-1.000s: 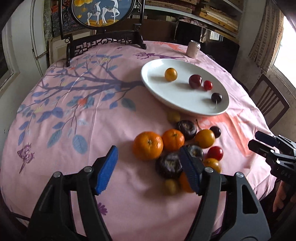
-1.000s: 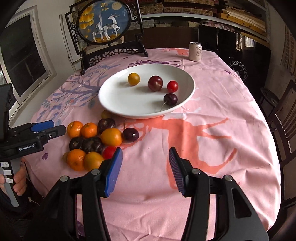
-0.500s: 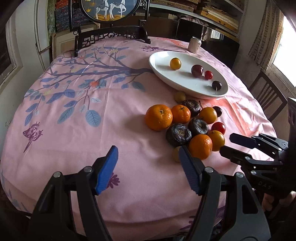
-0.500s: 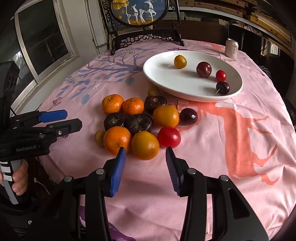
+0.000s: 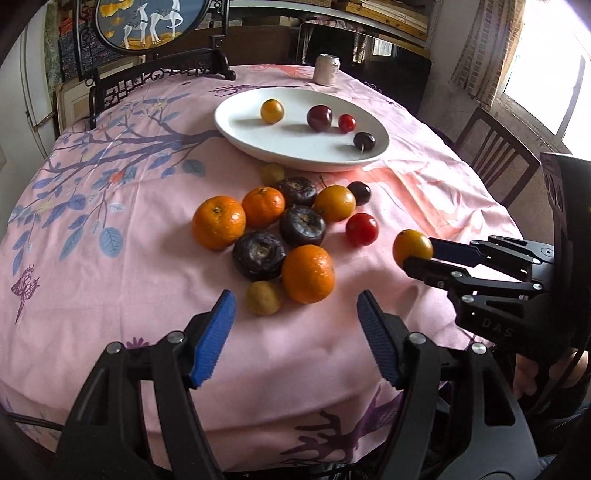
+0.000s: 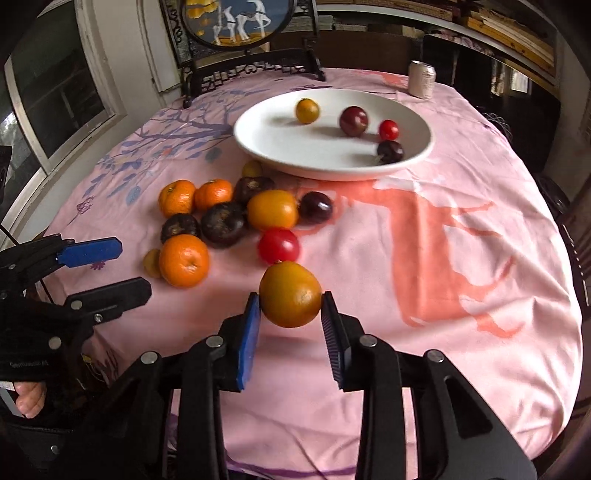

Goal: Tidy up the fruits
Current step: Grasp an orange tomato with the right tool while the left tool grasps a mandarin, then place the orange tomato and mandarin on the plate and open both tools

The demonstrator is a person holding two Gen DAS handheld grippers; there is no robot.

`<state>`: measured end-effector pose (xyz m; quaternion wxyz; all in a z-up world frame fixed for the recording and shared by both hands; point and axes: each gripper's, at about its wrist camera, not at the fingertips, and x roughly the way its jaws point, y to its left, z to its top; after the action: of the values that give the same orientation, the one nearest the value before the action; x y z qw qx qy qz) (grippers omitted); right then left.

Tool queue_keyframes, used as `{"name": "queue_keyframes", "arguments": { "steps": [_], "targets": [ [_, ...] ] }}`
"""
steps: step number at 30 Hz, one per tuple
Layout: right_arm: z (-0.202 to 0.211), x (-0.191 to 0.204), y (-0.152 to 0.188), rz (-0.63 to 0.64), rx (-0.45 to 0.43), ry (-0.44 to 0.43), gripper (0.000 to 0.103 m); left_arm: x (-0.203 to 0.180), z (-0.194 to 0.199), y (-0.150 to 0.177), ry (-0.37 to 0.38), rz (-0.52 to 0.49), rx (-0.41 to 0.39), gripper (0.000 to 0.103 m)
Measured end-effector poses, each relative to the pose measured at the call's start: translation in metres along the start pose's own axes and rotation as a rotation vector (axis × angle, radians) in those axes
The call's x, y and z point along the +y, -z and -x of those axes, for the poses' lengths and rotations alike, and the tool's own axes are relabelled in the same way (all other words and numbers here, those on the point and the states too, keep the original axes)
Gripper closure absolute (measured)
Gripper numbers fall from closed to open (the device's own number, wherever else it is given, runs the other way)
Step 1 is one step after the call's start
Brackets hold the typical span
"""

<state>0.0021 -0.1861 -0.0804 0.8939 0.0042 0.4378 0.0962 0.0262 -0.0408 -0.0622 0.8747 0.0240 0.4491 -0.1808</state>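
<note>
A white plate (image 5: 258, 144) (image 6: 280, 147) at the far side holds a yellow fruit, a dark plum, a red tomato and a dark cherry. Nearer me lies a pile of mandarins (image 5: 218, 222), dark purple fruits (image 5: 302, 225), a red tomato (image 6: 278, 245) and small yellow fruits. My right gripper (image 6: 290, 295) (image 5: 421, 258) is closing, its blue pads pressing both sides of a yellow-orange fruit (image 6: 290, 299) (image 5: 412, 248), held just off the cloth, right of the pile. My left gripper (image 5: 294, 306) (image 6: 133, 267) stands open and empty, just short of a mandarin (image 5: 308, 273).
A pink patterned cloth (image 5: 110, 295) covers the round table, whose near edge drops away below both grippers. A drinks can (image 5: 327, 69) and a framed deer picture on a dark stand (image 5: 155, 29) stand at the back. A wooden chair (image 5: 495, 155) is at the right.
My right gripper came down over the yellow-orange fruit at the pile's near edge and its jaws narrowed onto it; the fruit now sits apart from the pile. The left gripper shifted sideways, still open.
</note>
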Motion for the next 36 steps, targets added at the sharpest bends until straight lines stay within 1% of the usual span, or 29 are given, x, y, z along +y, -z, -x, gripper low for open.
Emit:
{"name": "queue_keyframes", "arguments": {
  "steps": [3,5,6,7,9,13,17,19,21,26,29,33,36],
  "targets": [
    [0.005,-0.021,0.012,-0.050,0.007,0.017,0.069,-0.010,-0.008,-0.006,0.000,-0.014,0.004,0.034],
    [0.005,-0.029,0.018,-0.075,0.007,0.004,0.069,-0.015,-0.016,-0.010,0.008,-0.019,0.017,0.036],
    [0.005,-0.031,0.020,-0.082,0.003,-0.006,0.069,-0.017,-0.019,-0.012,0.010,-0.020,0.027,0.039],
    [0.006,-0.033,0.020,-0.086,-0.001,-0.012,0.069,-0.018,-0.023,-0.014,0.008,-0.020,0.038,0.043],
    [0.006,-0.034,0.021,-0.088,-0.006,-0.018,0.069,-0.020,-0.028,-0.016,-0.013,-0.020,0.041,0.044],
    [0.005,-0.035,0.022,-0.095,-0.007,-0.032,0.069,-0.021,-0.034,-0.020,-0.049,-0.026,0.044,0.052],
    [0.002,-0.035,0.019,-0.094,-0.007,-0.034,0.068,-0.025,-0.041,-0.017,-0.088,-0.053,0.064,0.052],
    [0.000,-0.033,0.017,-0.090,-0.007,-0.029,0.068,-0.026,-0.044,-0.013,-0.086,-0.054,0.075,0.053],
    [-0.003,-0.032,0.014,-0.083,-0.004,-0.025,0.068,-0.024,-0.046,-0.012,-0.079,-0.041,0.083,0.062],
    [-0.016,-0.032,0.008,-0.085,0.026,-0.043,0.067,-0.023,-0.045,-0.012,-0.066,-0.034,0.071,0.063],
    [-0.015,-0.031,0.006,-0.099,0.012,-0.036,0.068,-0.022,-0.044,-0.013,-0.056,-0.022,0.062,0.063],
    [0.000,-0.028,0.004,-0.089,-0.028,-0.032,0.068,-0.017,-0.033,-0.017,-0.040,-0.002,0.031,0.063],
    [0.004,-0.030,0.001,-0.099,-0.040,-0.034,0.068,-0.015,-0.025,-0.020,-0.024,0.010,0.012,0.063]
  ]
}}
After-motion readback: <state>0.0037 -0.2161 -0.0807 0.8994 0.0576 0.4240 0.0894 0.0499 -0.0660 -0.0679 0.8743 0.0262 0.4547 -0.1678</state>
